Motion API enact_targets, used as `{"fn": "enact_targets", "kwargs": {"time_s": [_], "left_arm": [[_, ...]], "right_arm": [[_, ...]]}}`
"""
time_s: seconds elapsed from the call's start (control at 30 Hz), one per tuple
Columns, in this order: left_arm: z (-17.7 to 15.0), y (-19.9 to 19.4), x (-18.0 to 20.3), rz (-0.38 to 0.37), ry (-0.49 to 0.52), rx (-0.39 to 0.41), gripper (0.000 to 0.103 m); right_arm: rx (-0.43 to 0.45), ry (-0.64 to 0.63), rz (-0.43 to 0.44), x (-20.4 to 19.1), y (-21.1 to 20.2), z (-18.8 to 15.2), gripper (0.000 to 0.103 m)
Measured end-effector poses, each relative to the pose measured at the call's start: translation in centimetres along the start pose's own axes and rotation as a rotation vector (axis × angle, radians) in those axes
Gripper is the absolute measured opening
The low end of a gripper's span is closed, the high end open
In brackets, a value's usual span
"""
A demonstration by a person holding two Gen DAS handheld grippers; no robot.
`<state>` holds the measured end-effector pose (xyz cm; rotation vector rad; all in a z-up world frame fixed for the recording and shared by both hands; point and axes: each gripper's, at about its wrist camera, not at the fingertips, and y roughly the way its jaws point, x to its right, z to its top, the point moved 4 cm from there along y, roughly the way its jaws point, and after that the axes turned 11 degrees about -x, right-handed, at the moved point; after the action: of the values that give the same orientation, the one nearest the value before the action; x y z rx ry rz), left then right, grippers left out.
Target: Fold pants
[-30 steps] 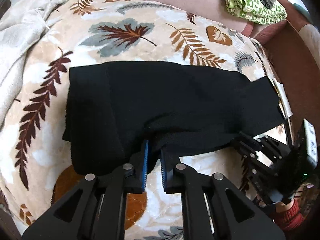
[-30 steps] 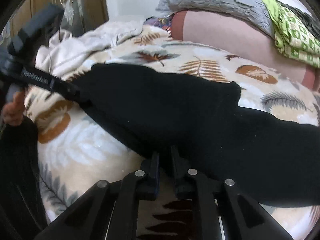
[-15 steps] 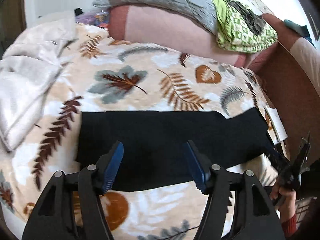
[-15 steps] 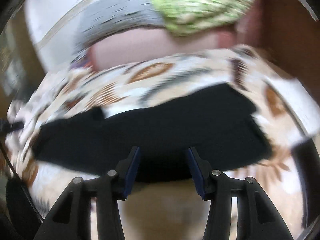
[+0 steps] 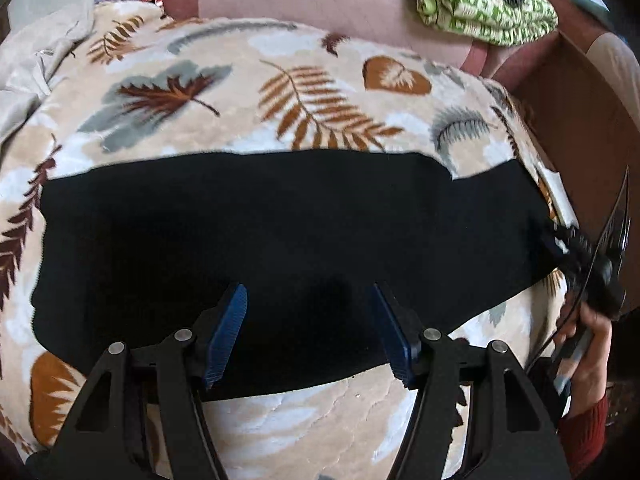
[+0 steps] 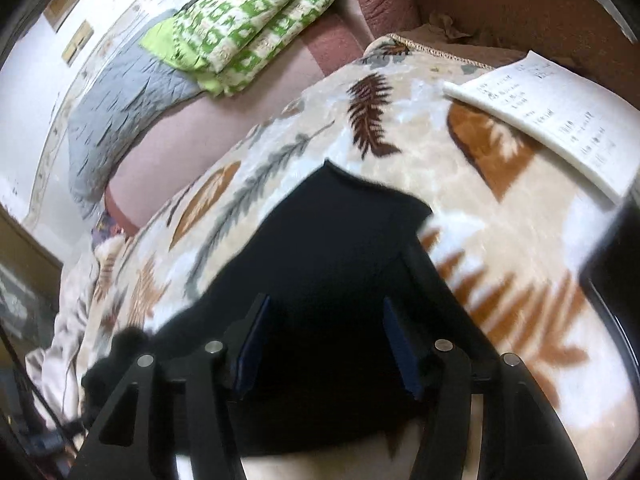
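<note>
Black pants [image 5: 280,240] lie folded lengthwise in a long flat band across the leaf-print blanket [image 5: 240,92]. My left gripper [image 5: 308,312] hovers over the band's near edge, open, its blue pads [image 5: 230,328] clear of the cloth. At the pants' right end the right gripper [image 5: 576,248] shows as a dark shape in a person's hand [image 5: 588,344]. In the right wrist view the pants [image 6: 340,260] run away from me, and the right gripper [image 6: 324,332] stands above their near end, its jaws opening with nothing pinched between them.
A white printed sheet [image 6: 560,120] lies on the blanket's right corner. A green patterned quilt [image 5: 480,0] and a grey quilt [image 6: 120,104] rest on the pink sofa back [image 5: 320,0]. Pale crumpled cloth [image 5: 32,76] lies at the left. A brown sofa arm [image 5: 580,120] borders the right.
Both grippers let go of the pants and opened. The left one drew back, leaving the pants flat. The right one swung round to the pants' right end and rolled.
</note>
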<state>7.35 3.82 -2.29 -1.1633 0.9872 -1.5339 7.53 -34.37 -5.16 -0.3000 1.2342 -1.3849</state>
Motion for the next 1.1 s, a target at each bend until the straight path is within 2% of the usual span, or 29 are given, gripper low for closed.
{"fn": "enact_targets", "kwargs": {"time_s": [0.07, 0.1, 0.3, 0.4, 0.53, 0.67, 0.77, 0.83, 0.97, 1.03, 1.1], "left_arm": [[-0.3, 0.3, 0.0, 0.001, -0.004, -0.009, 0.063], [-0.4, 0.2, 0.0, 0.0, -0.004, -0.009, 0.063], [-0.7, -1.1, -0.5, -0.004, -0.006, 0.015, 0.063], [-1.0, -0.8, -1.0, -0.007, -0.033, 0.008, 0.063], [-1.6, -0.7, -1.5, -0.008, -0.047, 0.003, 0.063], [-1.7, -1.7, -2.9, 0.001, -0.096, 0.022, 0.063], [-1.8, -2.8, -4.3, -0.013, -0.144, 0.039, 0.063], [-1.9, -3.8, -5.5, -0.016, -0.174, 0.059, 0.063], [-2.1, -5.6, -8.4, -0.009, -0.247, 0.1, 0.074], [-2.2, -6.4, -10.3, -0.018, -0.308, 0.112, 0.074], [-2.3, -6.9, -11.7, -0.031, -0.354, 0.126, 0.074]], "right_arm": [[0.002, 0.007, -0.026, -0.1, 0.3, 0.5, 0.015], [-0.004, 0.009, -0.025, -0.2, 0.3, 0.5, 0.004], [0.081, -0.028, -0.037, 0.0, -5.5, -1.5, 0.004], [0.035, -0.037, -0.09, 0.8, -5.0, -2.4, 0.004], [-0.026, 0.011, -0.11, 2.1, -2.9, -3.3, 0.004], [-0.028, -0.017, -0.122, 1.7, -3.7, -3.7, 0.004], [-0.063, -0.004, -0.128, 1.8, -4.1, -4.0, 0.017], [-0.054, -0.001, -0.108, 1.6, -5.1, -4.4, 0.033], [-0.027, -0.047, -0.038, -0.5, -6.4, -5.5, 0.036], [-0.04, -0.085, 0.03, -2.4, -6.0, -6.4, 0.043], [-0.065, -0.162, 0.072, -5.1, -5.0, -7.3, 0.045]]}}
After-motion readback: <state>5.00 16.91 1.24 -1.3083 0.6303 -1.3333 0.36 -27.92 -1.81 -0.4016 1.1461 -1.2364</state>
